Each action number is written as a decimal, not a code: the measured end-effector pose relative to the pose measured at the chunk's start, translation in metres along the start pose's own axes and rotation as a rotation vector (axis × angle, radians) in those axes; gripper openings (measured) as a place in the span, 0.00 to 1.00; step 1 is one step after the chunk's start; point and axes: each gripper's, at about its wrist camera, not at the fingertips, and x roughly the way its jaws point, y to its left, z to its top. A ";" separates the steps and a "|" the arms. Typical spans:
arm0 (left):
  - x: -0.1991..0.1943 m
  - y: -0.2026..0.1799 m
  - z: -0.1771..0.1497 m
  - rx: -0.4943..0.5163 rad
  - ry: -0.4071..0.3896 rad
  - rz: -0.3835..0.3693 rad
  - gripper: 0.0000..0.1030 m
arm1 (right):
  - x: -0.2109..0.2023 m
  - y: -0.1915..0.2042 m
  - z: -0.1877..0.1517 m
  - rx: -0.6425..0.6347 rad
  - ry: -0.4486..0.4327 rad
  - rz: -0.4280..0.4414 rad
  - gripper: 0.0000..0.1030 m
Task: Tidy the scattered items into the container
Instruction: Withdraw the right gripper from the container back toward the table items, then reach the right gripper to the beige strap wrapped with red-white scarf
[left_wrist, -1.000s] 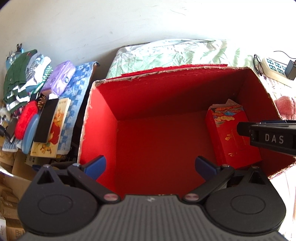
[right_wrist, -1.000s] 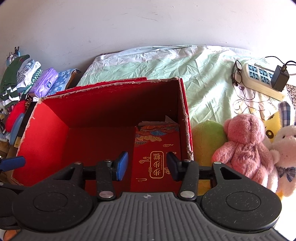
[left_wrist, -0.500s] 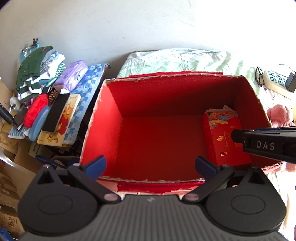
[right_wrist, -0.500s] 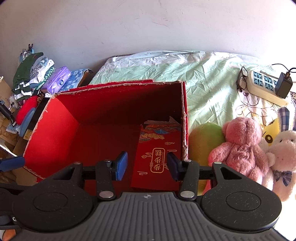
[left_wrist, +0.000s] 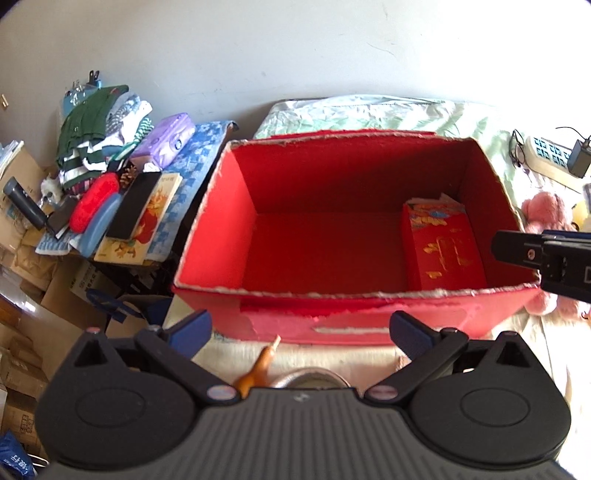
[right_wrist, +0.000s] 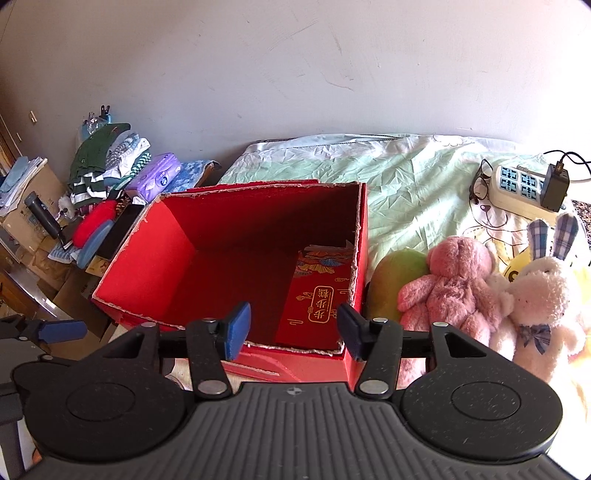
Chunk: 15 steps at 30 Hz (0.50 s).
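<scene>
Both claws hang released and empty just short of the red box (right_wrist: 236, 266), the left claw (left_wrist: 299, 328) spread wide, the right claw (right_wrist: 291, 325) facing the red packet (right_wrist: 317, 302) tucked against the box's right wall, leaving room for the pink bear (right_wrist: 450, 280) beside it.

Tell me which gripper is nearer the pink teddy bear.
Right. The right gripper hovers over the box's near right corner, beside the pink teddy bear; the left gripper sits farther left, before the box's front wall.

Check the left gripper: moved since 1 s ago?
Yes. The left gripper has pulled back and up, away from the red box: the box's near wall now shows in full, and the fingers sit outside its rim.
</scene>
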 end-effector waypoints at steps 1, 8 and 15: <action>-0.002 -0.002 -0.003 -0.001 0.005 -0.002 0.99 | -0.003 -0.002 -0.002 0.002 -0.001 0.003 0.53; -0.005 -0.018 -0.025 0.009 0.048 -0.037 0.99 | -0.011 -0.020 -0.032 0.031 0.039 0.000 0.53; -0.008 -0.025 -0.056 0.046 0.050 -0.092 0.99 | 0.009 -0.040 -0.069 0.101 0.141 -0.031 0.53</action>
